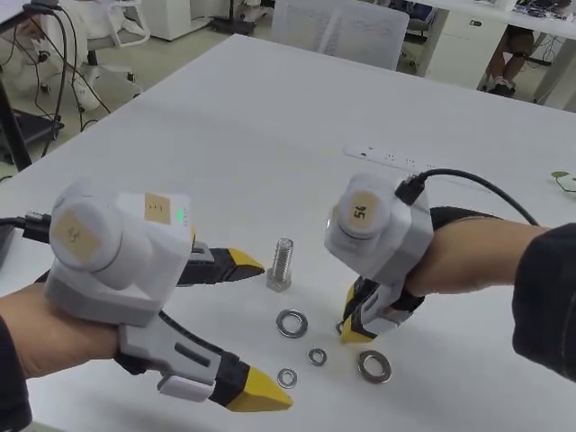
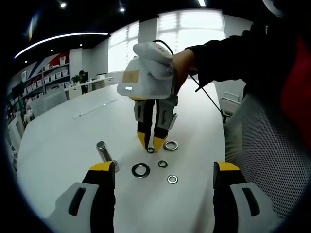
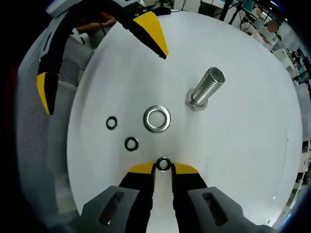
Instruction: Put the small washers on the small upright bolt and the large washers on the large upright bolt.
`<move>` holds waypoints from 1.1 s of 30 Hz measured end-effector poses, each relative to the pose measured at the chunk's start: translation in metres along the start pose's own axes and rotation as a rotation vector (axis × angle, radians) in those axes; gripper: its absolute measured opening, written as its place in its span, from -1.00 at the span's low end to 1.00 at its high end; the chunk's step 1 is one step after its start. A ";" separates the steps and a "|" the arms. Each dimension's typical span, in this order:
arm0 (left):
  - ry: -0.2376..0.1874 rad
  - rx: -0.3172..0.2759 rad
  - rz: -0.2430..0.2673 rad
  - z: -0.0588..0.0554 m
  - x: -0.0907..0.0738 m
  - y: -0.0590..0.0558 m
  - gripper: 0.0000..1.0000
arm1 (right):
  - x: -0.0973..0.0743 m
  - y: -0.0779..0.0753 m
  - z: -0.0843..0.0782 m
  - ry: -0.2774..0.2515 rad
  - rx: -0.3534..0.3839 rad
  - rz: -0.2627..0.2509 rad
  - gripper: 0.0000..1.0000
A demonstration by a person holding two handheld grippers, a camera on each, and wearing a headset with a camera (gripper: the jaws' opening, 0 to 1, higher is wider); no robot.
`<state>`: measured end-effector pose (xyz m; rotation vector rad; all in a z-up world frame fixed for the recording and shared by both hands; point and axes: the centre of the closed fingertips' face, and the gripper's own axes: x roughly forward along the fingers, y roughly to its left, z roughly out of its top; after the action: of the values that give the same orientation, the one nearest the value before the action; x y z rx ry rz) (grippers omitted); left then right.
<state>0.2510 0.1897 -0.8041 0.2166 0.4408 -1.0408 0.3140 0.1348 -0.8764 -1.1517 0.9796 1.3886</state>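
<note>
At the bottom of the right gripper view, my right claw [image 3: 163, 170] is pinched in on a small washer [image 3: 163, 163] lying flat on the counter [image 3: 243, 160]. The jaws meet only its thin rim, and I cannot tell how firm the bite is. I judge that the main risk: a flat ring caught by its edge may flick out or tip as I lift.

Just beyond, near the centre of that view, lie a second small washer [image 3: 131, 143] and a large washer [image 3: 156, 118]. A dragged tip could scatter them.

Further up and to the right stands an upright bolt [image 3: 206, 88]. I cannot judge whether it is the small one, so the washer could end up on the wrong bolt. An off-centre approach could also snag the threads.

My left claw [image 1: 248, 328], at the lower left of the head view, is spread wide and empty. One tip is near the bolt, so a stray swing could topple it.
</note>
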 end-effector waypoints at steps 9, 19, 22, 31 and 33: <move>0.007 -0.001 -0.001 -0.002 0.000 -0.001 0.65 | 0.001 0.001 0.000 -0.009 0.006 0.001 -0.71; 0.008 -0.003 -0.001 -0.001 -0.001 0.000 0.64 | -0.009 0.002 0.000 -0.021 0.015 -0.002 -0.71; 0.009 -0.001 -0.002 -0.001 0.000 -0.001 0.64 | -0.014 0.001 -0.004 -0.024 0.022 -0.006 -0.71; 0.012 0.004 -0.008 -0.002 0.002 -0.002 0.63 | -0.029 0.001 -0.022 -0.030 0.058 -0.030 -0.72; 0.011 0.005 -0.007 -0.001 0.002 -0.002 0.63 | -0.030 0.001 -0.025 -0.032 0.066 -0.032 -0.72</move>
<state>0.2499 0.1875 -0.8061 0.2259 0.4493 -1.0485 0.3164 0.1046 -0.8519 -1.0890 0.9736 1.3356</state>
